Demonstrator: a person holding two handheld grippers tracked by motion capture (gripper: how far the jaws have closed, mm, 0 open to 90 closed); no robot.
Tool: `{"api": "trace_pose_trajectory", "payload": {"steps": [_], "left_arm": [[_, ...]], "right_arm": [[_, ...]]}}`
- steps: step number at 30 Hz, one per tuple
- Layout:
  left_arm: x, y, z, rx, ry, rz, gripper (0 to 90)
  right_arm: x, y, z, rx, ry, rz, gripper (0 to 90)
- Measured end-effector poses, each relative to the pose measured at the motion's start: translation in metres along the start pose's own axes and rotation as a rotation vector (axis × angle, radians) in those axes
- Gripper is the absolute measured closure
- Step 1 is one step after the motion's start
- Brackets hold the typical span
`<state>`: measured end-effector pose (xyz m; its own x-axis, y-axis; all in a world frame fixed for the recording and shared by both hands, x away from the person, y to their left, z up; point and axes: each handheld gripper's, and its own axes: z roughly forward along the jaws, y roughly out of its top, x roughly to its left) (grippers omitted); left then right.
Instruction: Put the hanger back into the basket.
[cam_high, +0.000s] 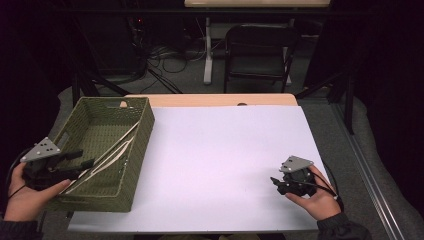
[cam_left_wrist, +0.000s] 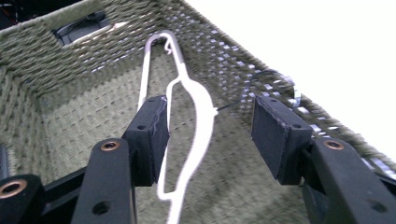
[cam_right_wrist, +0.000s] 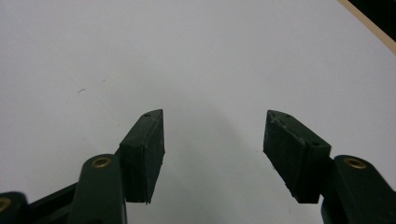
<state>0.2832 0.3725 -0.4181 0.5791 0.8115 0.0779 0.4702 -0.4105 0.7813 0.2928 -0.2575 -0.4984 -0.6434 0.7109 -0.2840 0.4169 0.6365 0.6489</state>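
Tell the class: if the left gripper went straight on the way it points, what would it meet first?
Probably the white hanger lying in the green basket; the open left gripper points down at it, though depth is hard to judge.

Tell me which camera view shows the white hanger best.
The left gripper view: the white hanger lies on the floor of the green basket, its hook and outline close and sharp beyond the open left gripper. The high view shows it as thin pale lines inside the basket. The right gripper view faces white tabletop.

Dim room, dark walls. Grey floor beyond table; black chair, white table leg, tangled cables there.
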Motion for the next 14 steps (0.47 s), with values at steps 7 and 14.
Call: {"api": "trace_pose_trajectory", "payload": {"steps": [7,14], "left_arm": [[-0.026,0.000,-0.005,-0.064,0.031,-0.036,46.0],[-0.046,-0.007,-0.003,-0.122,0.033,-0.087,44.2]], "right_arm": [[-0.005,-0.022,-0.011,-0.052,-0.024,0.168,38.5],[-0.002,-0.041,-0.011,-0.096,-0.054,0.273,38.4]]}}
